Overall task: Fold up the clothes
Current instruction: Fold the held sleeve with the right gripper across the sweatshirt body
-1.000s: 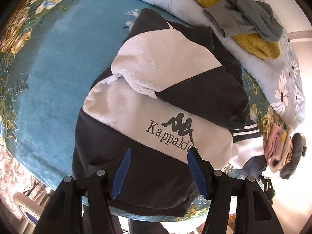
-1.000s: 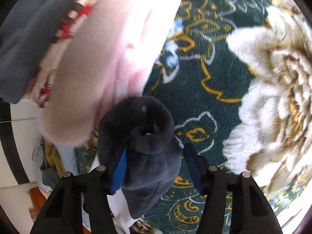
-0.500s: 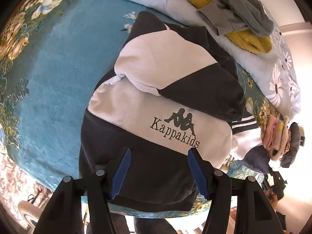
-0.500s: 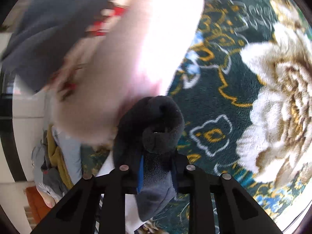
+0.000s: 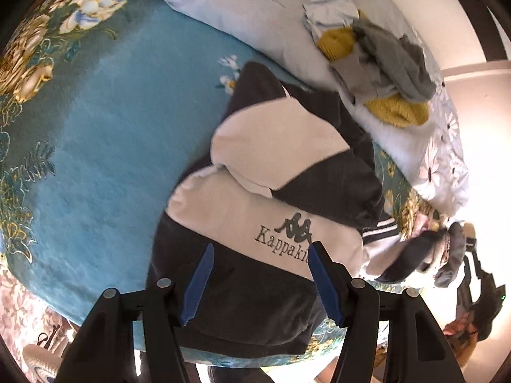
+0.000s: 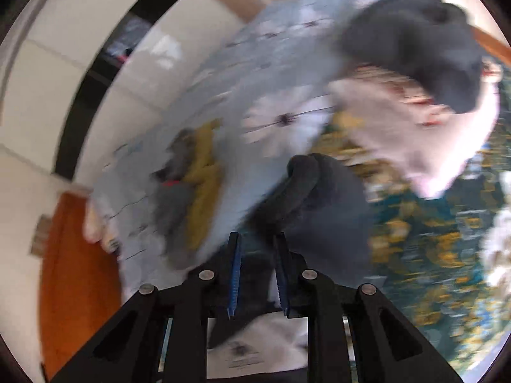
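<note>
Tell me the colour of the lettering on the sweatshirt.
Dark grey on a white band of the sweatshirt; left wrist view.

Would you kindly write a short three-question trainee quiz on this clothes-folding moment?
1. True or false: the left gripper grips the Kappakids sweatshirt.
2. What does the right gripper hold? A) yellow knit B) dark sleeve C) floral quilt
3. Fill in: the yellow knit lies on the pale floral ____.

Key: 1 false, its jaws stand open above it; 2 B; 3 quilt.
</note>
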